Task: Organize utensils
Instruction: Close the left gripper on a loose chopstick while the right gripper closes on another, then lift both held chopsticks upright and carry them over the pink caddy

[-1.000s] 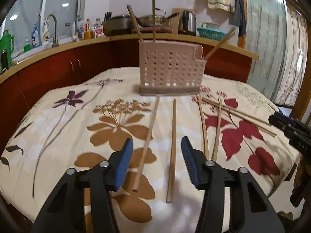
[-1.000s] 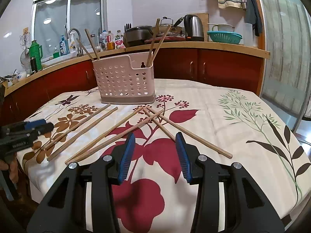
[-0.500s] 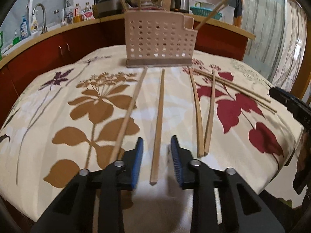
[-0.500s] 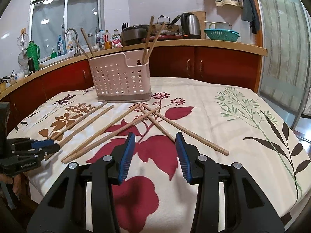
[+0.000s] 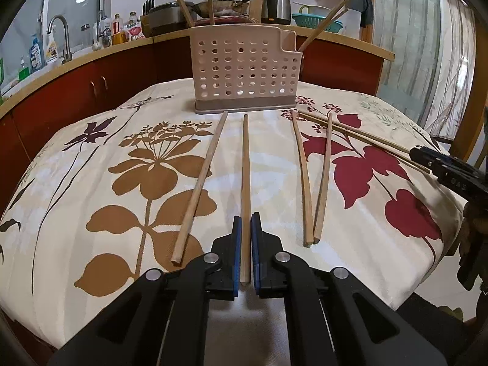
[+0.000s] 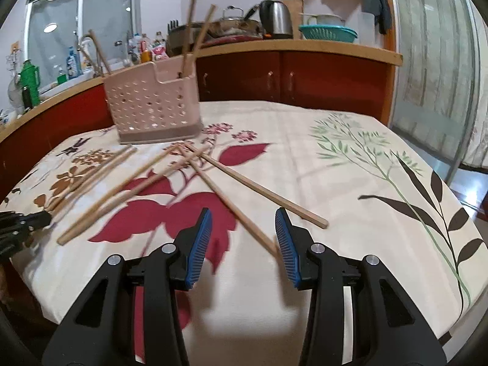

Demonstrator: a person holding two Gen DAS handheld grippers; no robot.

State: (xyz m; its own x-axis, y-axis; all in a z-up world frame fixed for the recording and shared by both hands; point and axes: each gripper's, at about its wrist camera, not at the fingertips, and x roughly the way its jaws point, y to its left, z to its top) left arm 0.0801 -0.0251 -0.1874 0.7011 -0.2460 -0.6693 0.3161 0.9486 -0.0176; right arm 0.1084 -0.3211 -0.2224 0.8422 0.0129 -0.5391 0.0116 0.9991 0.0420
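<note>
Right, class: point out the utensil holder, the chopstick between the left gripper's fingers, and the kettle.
utensil holder (image 5: 244, 70), left wrist view, perforated front wall.
chopstick (image 5: 245, 183), left wrist view, mid-shaft.
kettle (image 6: 276, 19), right wrist view, steel body.

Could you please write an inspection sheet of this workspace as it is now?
Surface: table under a flowered cloth.
Job's things: pink holder upright at the far side, some chopsticks standing in it; six loose chopsticks lie flat in front of it.
Clutter: nothing seen on the table.
Grippers: left gripper closed on the near end of one chopstick; right gripper open, low over another chopstick, holding nothing.
Cables: nothing seen.
Surroundings: kitchen counter with sink tap, bottles, kettle, pans; towels hang on the wall.
</note>
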